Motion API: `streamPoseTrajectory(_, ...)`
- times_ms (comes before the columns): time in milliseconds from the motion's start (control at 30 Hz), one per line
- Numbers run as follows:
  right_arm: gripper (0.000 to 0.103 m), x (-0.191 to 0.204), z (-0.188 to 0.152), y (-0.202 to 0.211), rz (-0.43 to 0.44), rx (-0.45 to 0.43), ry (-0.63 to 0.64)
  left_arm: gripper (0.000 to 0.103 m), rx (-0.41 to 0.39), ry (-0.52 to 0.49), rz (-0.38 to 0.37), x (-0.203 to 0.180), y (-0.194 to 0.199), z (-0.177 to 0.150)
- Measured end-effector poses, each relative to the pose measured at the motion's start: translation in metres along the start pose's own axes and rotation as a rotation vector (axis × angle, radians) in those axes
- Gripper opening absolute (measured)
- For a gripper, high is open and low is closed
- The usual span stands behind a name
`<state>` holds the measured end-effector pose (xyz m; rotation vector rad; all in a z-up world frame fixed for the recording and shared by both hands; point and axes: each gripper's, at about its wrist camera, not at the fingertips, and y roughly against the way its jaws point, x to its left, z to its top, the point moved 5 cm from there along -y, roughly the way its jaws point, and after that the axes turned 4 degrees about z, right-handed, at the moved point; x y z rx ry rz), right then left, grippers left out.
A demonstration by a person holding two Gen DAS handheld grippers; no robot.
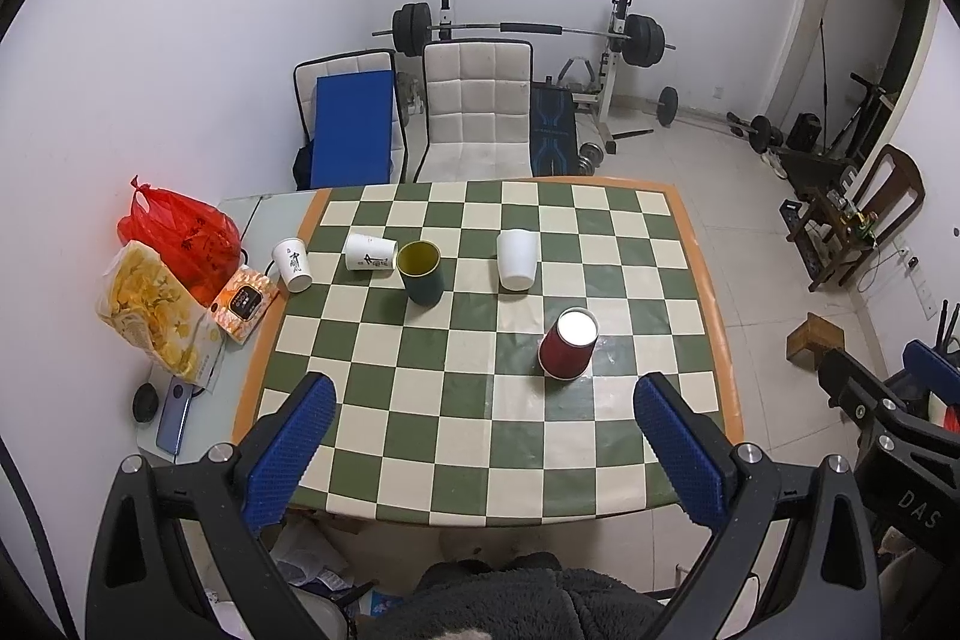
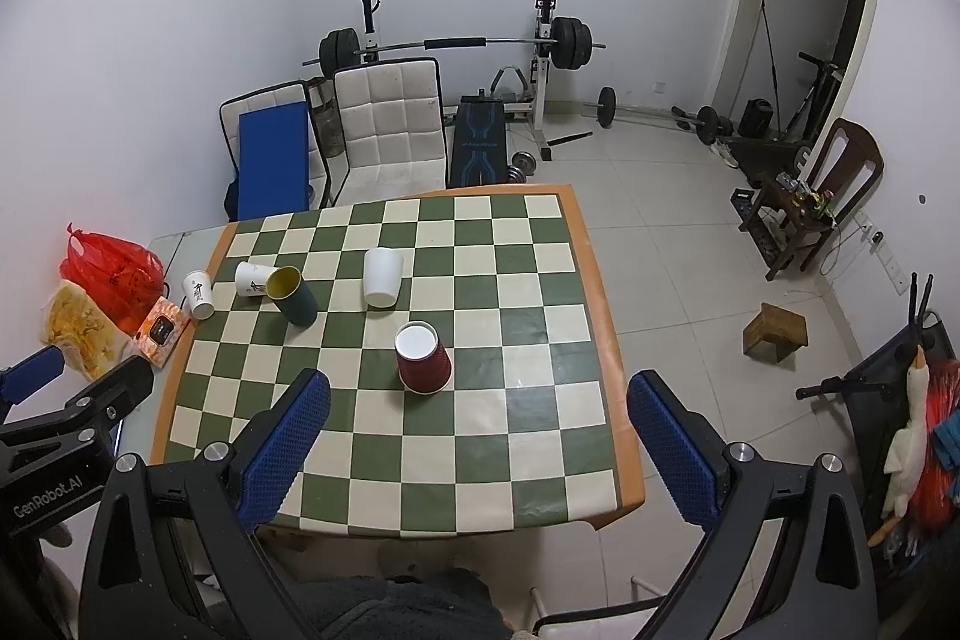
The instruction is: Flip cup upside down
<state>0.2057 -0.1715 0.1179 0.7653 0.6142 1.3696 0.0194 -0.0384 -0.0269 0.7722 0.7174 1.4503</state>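
Several cups stand on the green-and-cream checkered table. A red paper cup stands upside down, white base up, nearest me. A plain white cup stands upside down behind it. A dark green cup with a yellow inside stands upright. A printed white cup lies on its side beside it. Another printed white cup stands at the table's left edge. My left gripper and right gripper are open and empty, above the near edge.
A red bag, a yellow snack bag, an orange box and a phone lie on the side table at left. Chairs and a barbell rack stand behind. A small wooden stool sits on the floor at right.
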Motion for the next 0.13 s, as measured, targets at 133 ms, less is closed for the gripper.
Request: streamPoseTrajectory(133,0.101,0.0002,0.0018,-0.0032,0.003,0.003,0.005,0.102,0.006,0.001,-0.004,0.0003,-0.0036,-0.0004)
